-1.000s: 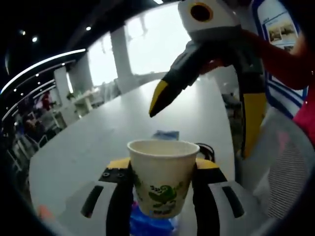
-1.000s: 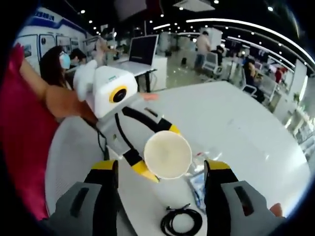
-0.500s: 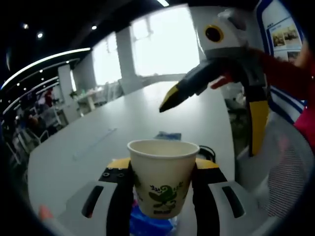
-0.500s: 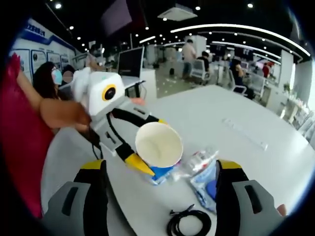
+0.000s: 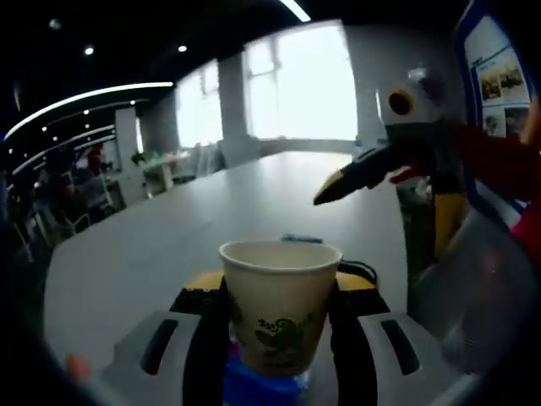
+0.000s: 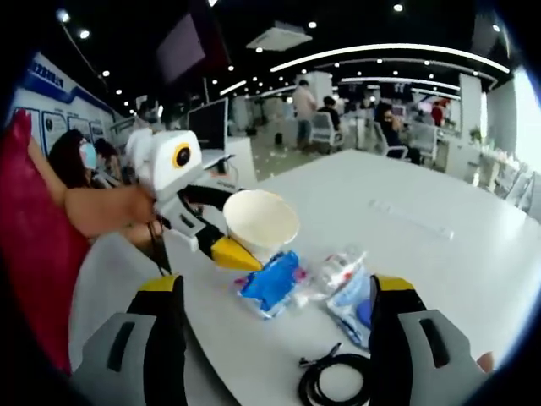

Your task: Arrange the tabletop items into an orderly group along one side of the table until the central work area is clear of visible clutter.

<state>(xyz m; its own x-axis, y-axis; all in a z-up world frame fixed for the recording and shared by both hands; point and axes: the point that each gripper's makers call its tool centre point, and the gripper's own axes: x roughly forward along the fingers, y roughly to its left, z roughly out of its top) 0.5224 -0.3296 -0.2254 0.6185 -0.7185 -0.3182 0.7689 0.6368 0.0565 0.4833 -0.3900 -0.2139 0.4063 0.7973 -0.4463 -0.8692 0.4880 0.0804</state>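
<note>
Between left gripper (image 5: pixel 279 292) jaws, lower centre of left gripper view: paper cup (image 5: pixel 280 304) clamped upright, above blue packet (image 6: pixel 269 283). Right gripper (image 6: pixel 275 338) spread open, empty; packets and cable (image 6: pixel 334 381) lie directly ahead, nearer right.

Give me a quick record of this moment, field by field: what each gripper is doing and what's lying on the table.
left gripper: shut on the paper cup, held upright
right gripper: open, holding nothing
table: white
on table: blue packet, clear wrappers, black cable
cup position: beside the blue packet; contact with table unclear
</note>
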